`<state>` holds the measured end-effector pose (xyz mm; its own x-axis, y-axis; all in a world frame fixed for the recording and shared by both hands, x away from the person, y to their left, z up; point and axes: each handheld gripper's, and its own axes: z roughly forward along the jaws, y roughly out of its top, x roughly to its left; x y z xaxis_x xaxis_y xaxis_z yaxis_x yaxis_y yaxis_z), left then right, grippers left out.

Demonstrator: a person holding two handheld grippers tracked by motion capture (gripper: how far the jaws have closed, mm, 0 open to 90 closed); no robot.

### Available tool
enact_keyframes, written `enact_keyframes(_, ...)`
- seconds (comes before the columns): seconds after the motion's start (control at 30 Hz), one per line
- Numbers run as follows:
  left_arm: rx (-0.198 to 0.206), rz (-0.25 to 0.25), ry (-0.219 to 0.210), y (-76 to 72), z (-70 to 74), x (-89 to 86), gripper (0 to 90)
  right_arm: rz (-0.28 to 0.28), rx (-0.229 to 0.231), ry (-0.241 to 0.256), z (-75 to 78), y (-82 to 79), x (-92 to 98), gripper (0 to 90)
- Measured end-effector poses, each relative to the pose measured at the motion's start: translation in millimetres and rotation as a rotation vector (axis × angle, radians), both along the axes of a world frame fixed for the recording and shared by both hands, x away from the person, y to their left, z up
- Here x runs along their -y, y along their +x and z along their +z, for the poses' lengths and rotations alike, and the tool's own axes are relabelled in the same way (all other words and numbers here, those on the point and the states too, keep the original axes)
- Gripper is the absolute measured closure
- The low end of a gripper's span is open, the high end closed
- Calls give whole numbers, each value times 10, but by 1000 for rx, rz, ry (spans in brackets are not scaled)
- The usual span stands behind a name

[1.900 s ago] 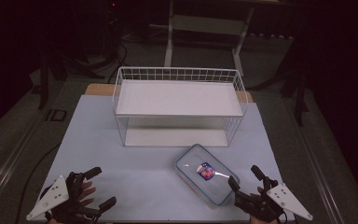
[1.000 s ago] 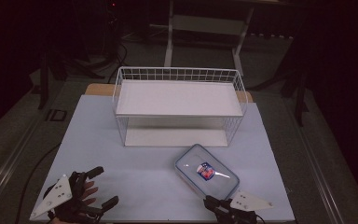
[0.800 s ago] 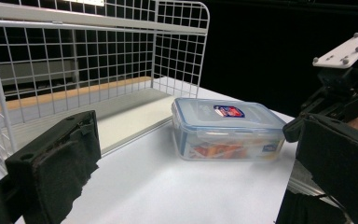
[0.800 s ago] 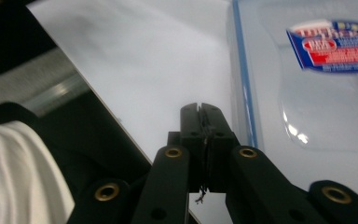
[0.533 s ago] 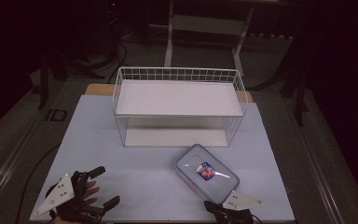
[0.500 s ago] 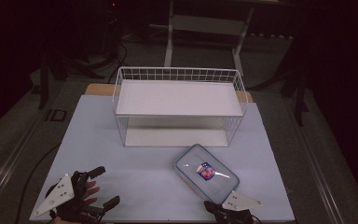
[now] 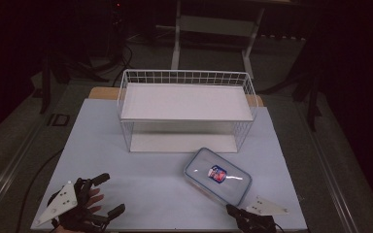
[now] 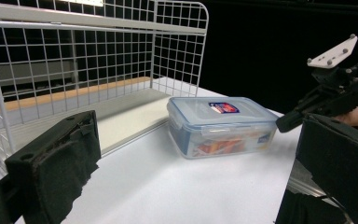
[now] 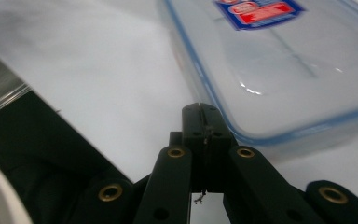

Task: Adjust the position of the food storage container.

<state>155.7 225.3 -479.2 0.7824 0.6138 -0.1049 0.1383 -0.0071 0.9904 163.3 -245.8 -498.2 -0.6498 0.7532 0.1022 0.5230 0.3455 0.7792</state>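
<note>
Right now your right gripper (image 7: 233, 210) sits at the near corner of the food container (image 7: 217, 175), its black jaws pressed together with nothing between them, tips just at the blue-trimmed lid edge. That container is a clear, rounded-rectangle plastic box with a glossy lid and a red-and-blue label, lying on the matte white table (image 7: 141, 174) just in front of the white wire rack (image 7: 186, 109). Your left gripper (image 7: 106, 194), well left of the container, holds its foam-padded jaws wide apart, empty.
</note>
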Motion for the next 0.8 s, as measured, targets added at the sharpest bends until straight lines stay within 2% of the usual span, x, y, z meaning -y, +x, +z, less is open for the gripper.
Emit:
enact_keyframes(0.07,-1,-1,1,1,-2,1,0,-33,14,-10,4,18,73,900)
enact_keyframes(0.23,-1,-1,2,2,-3,3,0,-51,10,-2,-2,44,119,900)
enact_keyframes(0.33,0,0,1,2,-2,2,0,-71,24,-17,1,72,138,900)
enact_keyframes(0.47,1,0,1,-1,0,0,0,-147,40,-27,-13,156,236,900)
enact_keyframes(0.57,1,0,1,-1,0,0,0,-147,34,-12,-19,179,261,900)
enact_keyframes(0.67,3,-1,3,-3,1,3,0,-112,13,-22,-42,181,212,900)
enact_keyframes(0.77,4,-1,4,-6,1,4,0,-101,6,-41,-66,207,189,900)
enact_keyframes(0.8,4,-1,4,-7,1,2,0,-95,-3,-32,-78,221,194,900)
